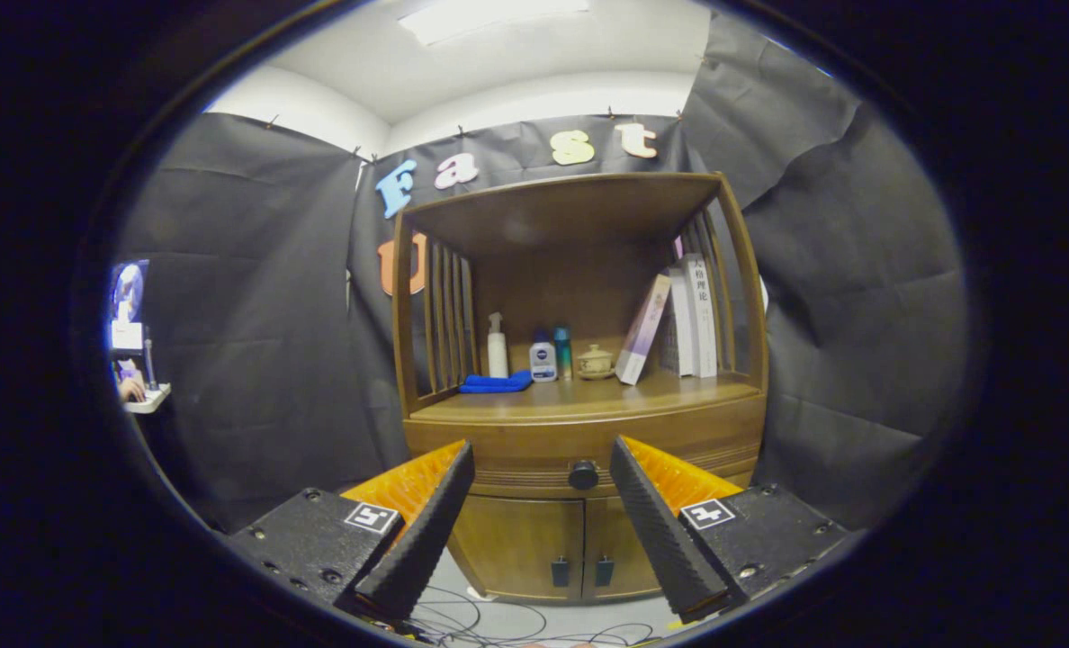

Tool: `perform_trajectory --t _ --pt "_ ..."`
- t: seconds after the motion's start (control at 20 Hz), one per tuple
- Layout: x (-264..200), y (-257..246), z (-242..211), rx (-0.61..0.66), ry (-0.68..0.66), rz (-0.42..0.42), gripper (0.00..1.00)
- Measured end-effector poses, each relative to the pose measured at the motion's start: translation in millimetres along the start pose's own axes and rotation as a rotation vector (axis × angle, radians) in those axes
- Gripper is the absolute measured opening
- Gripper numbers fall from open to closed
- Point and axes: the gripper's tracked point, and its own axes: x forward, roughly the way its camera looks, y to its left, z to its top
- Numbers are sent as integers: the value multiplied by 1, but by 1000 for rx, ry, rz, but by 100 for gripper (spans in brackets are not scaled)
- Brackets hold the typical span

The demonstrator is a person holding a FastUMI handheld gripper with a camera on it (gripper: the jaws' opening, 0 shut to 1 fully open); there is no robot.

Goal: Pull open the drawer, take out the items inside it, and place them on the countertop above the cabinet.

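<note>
Clearly the drawer (579, 450) is closed, sitting in the lower middle of the frame just under the countertop (579, 402) of the wooden cabinet (579, 378), so pulling it open looks like the step in hand. The gripper (540, 459) hangs well short of the cabinet with its fingers spread wide apart and nothing between them. The round dark knob (583, 474) shows in the gap between the fingertips, nearer the right one.

To do this well, the gripper should probably shift a little so the knob sits centred in the gap, advance straight, close both fingers squarely on it, and pull back level along the drawer's line; a skewed pull could make the drawer bind, and a shallow hold may slip off the small rounded knob.

The cabinet is smooth, glossy brown wood with a gently bowed front and fine horizontal grooves across the drawer face. Slatted sides frame the open shelf in the centre of the frame. The fingers are wedge-shaped with ribbed inner faces, which should help grip. On the countertop stand a soft folded blue cloth (496, 383), a slim white spray bottle (497, 346), two small bottles (552, 357), a lidded ceramic cup (595, 362) and leaning books (678, 324); free space lies along its front edge.
</note>
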Motion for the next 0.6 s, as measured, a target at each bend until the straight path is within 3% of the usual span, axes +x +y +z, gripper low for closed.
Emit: perform_trajectory --t 0.6 --pt "143 -38 -74 -37 149 -70 99"
